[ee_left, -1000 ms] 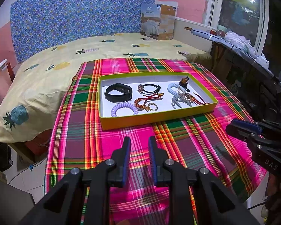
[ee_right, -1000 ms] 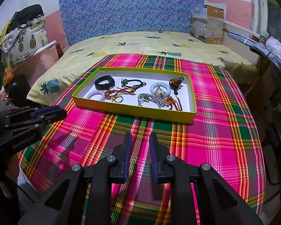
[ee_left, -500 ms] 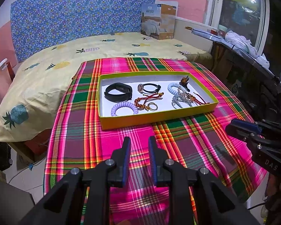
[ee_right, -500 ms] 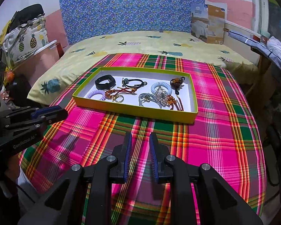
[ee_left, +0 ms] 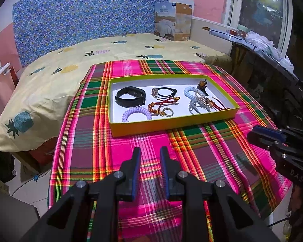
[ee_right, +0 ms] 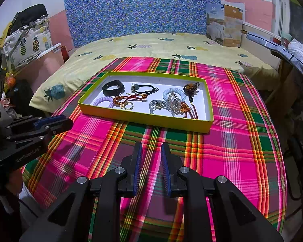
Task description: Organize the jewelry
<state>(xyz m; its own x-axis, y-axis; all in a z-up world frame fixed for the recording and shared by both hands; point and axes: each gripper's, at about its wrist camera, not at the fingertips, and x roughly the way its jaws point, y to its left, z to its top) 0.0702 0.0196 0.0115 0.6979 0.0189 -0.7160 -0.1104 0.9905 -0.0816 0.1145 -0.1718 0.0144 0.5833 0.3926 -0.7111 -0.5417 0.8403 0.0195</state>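
Note:
A yellow tray [ee_left: 171,124] [ee_right: 147,120] with a white floor sits on the plaid table. In it lie a black band [ee_left: 130,98] [ee_right: 113,87], a lilac coil tie [ee_left: 137,114] [ee_right: 103,101], a black hair tie [ee_left: 164,92] [ee_right: 145,88], a red-and-gold cord bracelet [ee_left: 162,106] [ee_right: 127,101], a pale blue coil [ee_left: 190,92] [ee_right: 173,94], a brown bead charm [ee_left: 203,84] [ee_right: 190,88] and a tangled grey and red pile [ee_left: 202,105] [ee_right: 171,106]. My left gripper [ee_left: 150,153] and my right gripper [ee_right: 150,148] hover over the cloth short of the tray, each slightly open and empty.
The pink and green plaid cloth [ee_left: 143,145] covers the table. A bed with a pineapple sheet [ee_left: 115,50] lies behind it, a cardboard box [ee_left: 172,21] at its far corner. A cluttered shelf [ee_left: 262,46] runs along the right. A pineapple bag [ee_right: 24,44] is at the left.
Both grippers have edged slightly toward the tray. Their jaws have kept the same small gap. The jewelry has not moved.

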